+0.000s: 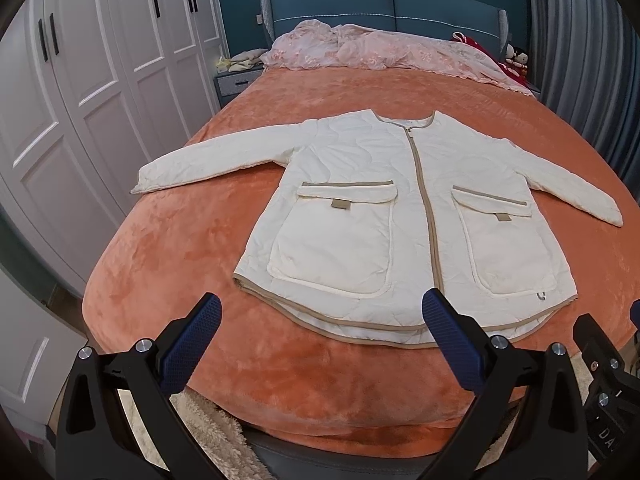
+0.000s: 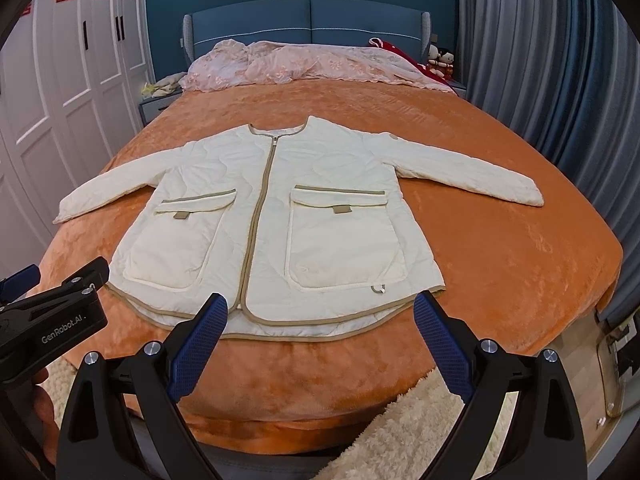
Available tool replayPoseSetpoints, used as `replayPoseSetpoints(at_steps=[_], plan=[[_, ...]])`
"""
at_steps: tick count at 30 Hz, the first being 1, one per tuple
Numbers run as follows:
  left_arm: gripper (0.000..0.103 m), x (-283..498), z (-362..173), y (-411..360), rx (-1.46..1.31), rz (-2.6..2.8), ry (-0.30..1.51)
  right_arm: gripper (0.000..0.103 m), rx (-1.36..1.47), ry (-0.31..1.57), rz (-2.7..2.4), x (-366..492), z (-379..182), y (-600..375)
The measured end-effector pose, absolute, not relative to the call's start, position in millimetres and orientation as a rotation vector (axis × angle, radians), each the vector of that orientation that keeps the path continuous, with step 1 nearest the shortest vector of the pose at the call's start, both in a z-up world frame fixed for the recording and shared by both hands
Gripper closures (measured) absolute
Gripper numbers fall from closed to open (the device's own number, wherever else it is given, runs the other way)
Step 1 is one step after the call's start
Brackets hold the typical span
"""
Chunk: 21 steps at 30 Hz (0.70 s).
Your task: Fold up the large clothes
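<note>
A cream quilted jacket point(image 1: 400, 200) with tan trim and two big front pockets lies flat, zipped, sleeves spread, on the orange blanket of the bed point(image 1: 180, 272). It also shows in the right wrist view point(image 2: 276, 216). My left gripper point(image 1: 322, 308) is open and empty, held just short of the jacket's hem, left of the zip. My right gripper point(image 2: 320, 308) is open and empty, held just short of the hem, right of the zip. The left gripper's body shows at the left edge of the right wrist view point(image 2: 60, 304).
A pink lace cover point(image 1: 380, 50) is bunched at the blue headboard. White wardrobes point(image 1: 80, 92) stand left of the bed, grey curtains point(image 2: 560, 80) right. A nightstand point(image 1: 236, 80) sits at the far left corner. A fluffy cream rug point(image 2: 400, 432) lies at the bed's foot.
</note>
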<state>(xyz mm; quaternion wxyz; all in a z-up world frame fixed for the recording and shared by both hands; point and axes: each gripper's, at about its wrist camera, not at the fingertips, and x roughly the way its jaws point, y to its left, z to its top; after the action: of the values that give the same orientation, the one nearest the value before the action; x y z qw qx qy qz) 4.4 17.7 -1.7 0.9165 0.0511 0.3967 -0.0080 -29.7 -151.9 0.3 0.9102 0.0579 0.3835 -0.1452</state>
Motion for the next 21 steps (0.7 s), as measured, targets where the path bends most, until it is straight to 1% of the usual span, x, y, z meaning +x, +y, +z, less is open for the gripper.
replayPoseSetpoints(at_steps=[21], plan=[[0.005,4.4,-2.7,20.7,0.095,-0.003,0.818,0.011,0.116,0.795,-0.293,-28.5,-1.0,-148.9]])
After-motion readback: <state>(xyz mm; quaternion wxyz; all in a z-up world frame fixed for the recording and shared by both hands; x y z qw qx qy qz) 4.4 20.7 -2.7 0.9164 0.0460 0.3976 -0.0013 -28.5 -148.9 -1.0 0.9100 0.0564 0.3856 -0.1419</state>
